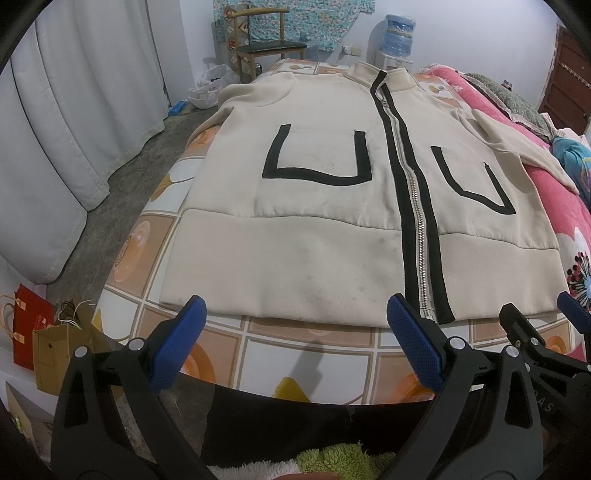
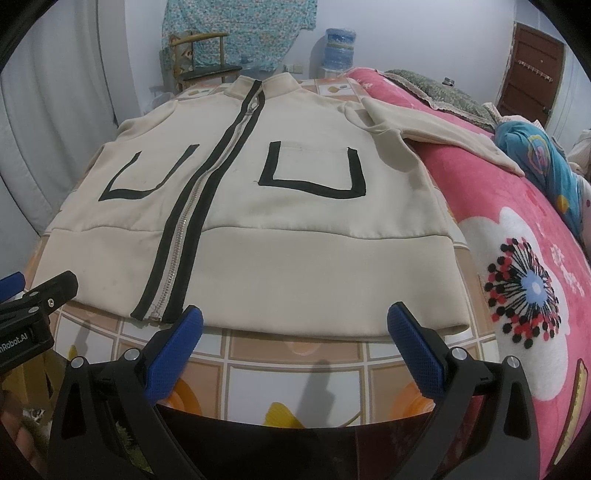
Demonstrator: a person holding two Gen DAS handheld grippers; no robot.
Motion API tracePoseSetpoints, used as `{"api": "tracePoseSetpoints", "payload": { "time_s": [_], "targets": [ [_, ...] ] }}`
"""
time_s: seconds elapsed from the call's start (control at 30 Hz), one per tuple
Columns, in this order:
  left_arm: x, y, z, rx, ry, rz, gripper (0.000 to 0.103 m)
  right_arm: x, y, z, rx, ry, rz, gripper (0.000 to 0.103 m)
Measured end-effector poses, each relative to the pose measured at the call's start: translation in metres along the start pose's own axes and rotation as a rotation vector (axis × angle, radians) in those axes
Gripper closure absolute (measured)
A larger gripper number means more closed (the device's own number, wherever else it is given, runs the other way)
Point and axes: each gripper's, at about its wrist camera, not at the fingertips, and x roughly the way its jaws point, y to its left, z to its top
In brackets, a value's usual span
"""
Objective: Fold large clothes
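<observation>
A cream jacket with black trim, a central zipper and two black-outlined pockets lies flat, front up, on a tiled-pattern tablecloth; its hem faces me. The same jacket fills the right wrist view, one sleeve draped onto a pink blanket. My left gripper hovers open just short of the hem, left of the zipper end. My right gripper is open too, before the hem's right half. Neither holds anything. The right gripper's tip shows at the left view's right edge.
A pink flowered blanket rises along the right side. White curtains hang left. A wooden chair and a water bottle stand beyond the collar. Paper bags sit on the floor at lower left.
</observation>
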Motion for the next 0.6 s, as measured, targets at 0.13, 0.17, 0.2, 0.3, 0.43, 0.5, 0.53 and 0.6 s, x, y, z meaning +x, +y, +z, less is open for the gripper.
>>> {"api": "tracePoseSetpoints", "payload": {
  "time_s": [0.13,0.17,0.2,0.3,0.43,0.5,0.53,0.6],
  "targets": [
    [0.0002,-0.0004,-0.0001,0.0,0.001,0.001,0.008,0.0,-0.0003,0.0,0.001,0.001,0.002,0.005],
    [-0.0002,0.0002,0.0,-0.001,0.001,0.0,0.008,0.0001,-0.0001,0.0,0.002,0.002,0.002,0.005],
    [-0.0001,0.0,0.0,0.0,0.0,0.0,0.008,0.0,-0.0001,-0.0001,0.003,0.002,0.003,0.005],
    [0.0001,-0.0001,0.0,0.0,0.0,0.001,0.008,-0.0005,0.0012,-0.0004,0.002,0.003,0.002,0.005],
    [-0.0001,0.0004,0.0002,0.0,0.0,0.0,0.008,-0.0003,0.0022,-0.0005,0.001,0.001,0.004,0.005],
    [0.0001,0.0002,0.0002,0.0,0.0,0.0,0.008,-0.0003,0.0023,-0.0004,0.001,0.001,0.004,0.005],
    [-0.0001,0.0005,0.0002,0.0,0.0,0.0,0.008,-0.0003,0.0023,-0.0004,0.001,0.002,0.003,0.005],
    [-0.0002,0.0006,0.0002,0.0,0.0,-0.001,0.008,-0.0004,0.0022,-0.0004,0.001,0.001,0.004,0.005]
  ]
}}
